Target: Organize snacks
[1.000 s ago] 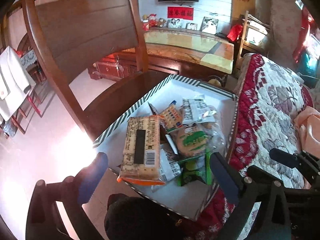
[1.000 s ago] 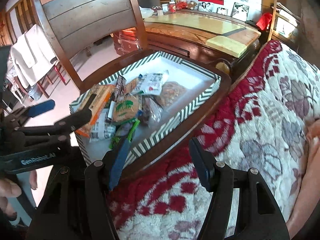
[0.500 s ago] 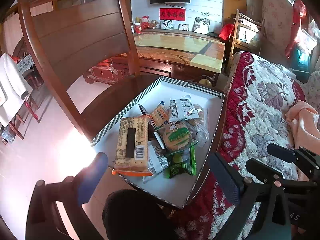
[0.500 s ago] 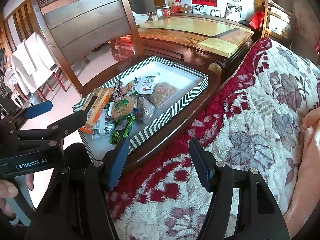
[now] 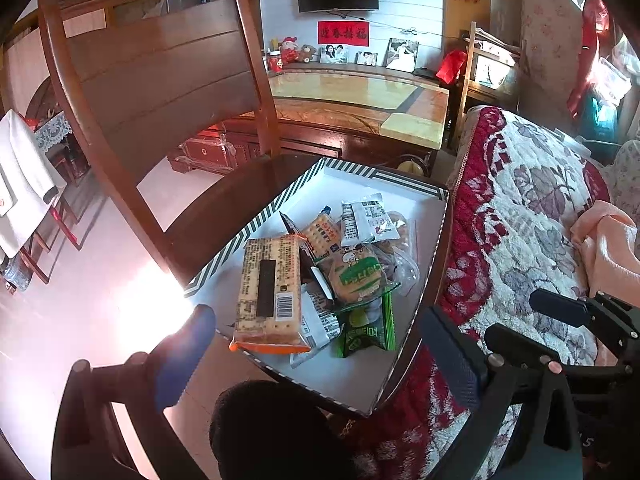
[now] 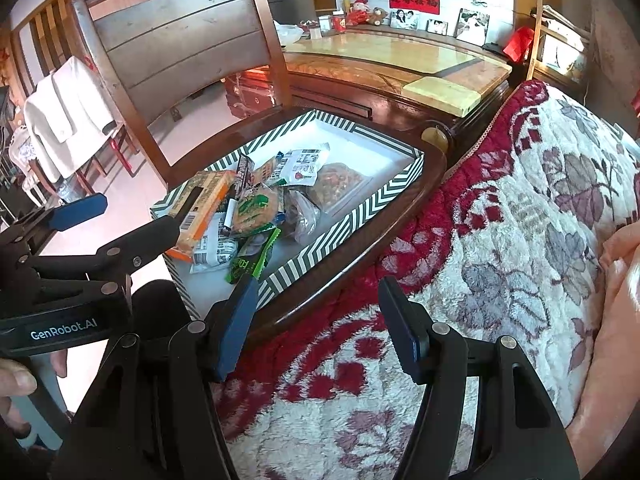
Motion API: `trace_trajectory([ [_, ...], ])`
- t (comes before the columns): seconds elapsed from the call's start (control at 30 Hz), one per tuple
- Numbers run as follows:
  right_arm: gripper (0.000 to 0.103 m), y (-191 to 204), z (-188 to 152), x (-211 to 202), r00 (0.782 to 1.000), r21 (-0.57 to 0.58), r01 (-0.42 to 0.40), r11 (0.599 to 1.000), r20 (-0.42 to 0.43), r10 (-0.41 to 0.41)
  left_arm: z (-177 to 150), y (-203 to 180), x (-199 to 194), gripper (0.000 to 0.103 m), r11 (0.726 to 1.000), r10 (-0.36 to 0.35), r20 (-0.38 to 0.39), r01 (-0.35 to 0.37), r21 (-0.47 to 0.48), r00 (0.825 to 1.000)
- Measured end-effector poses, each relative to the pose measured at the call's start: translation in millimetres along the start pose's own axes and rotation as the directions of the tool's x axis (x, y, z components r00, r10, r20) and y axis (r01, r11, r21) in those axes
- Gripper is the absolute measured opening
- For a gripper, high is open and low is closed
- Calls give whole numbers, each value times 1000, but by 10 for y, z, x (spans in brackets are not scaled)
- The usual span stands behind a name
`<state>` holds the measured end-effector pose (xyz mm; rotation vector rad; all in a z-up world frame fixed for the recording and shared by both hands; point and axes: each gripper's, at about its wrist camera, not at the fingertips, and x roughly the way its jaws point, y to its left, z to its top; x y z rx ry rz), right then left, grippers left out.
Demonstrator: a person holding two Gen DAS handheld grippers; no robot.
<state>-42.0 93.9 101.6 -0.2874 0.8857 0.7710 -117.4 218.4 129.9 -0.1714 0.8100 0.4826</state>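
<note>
A box [image 5: 248,240] with green-and-white striped walls sits on a wooden chair seat and holds a heap of snacks. On top are a long cracker pack [image 5: 272,288], a round pastry with a green label [image 5: 356,276], a green packet [image 5: 368,332] and a white packet [image 5: 370,220]. My left gripper [image 5: 316,314] hovers open above the box's near end, gripping nothing. My right gripper [image 6: 318,286] is open too, over the chair's edge and the blanket. In its view the box [image 6: 344,224], cracker pack [image 6: 200,204] and left gripper [image 6: 136,214] lie to the left.
The tall chair back [image 5: 160,80] rises behind the box. A red and white floral blanket [image 5: 520,220] fills the right, with a pink cloth [image 5: 608,248] on it. A marble-topped table [image 5: 360,96] stands beyond. A dark rounded shape [image 5: 272,432] sits below the box.
</note>
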Motion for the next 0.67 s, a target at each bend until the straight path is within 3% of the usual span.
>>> trace_trajectory([
  [0.67, 63, -8, -40, 32, 1000, -6, 3, 1000, -17, -3, -22, -98, -22, 103, 999, -7, 47, 5, 39, 999],
])
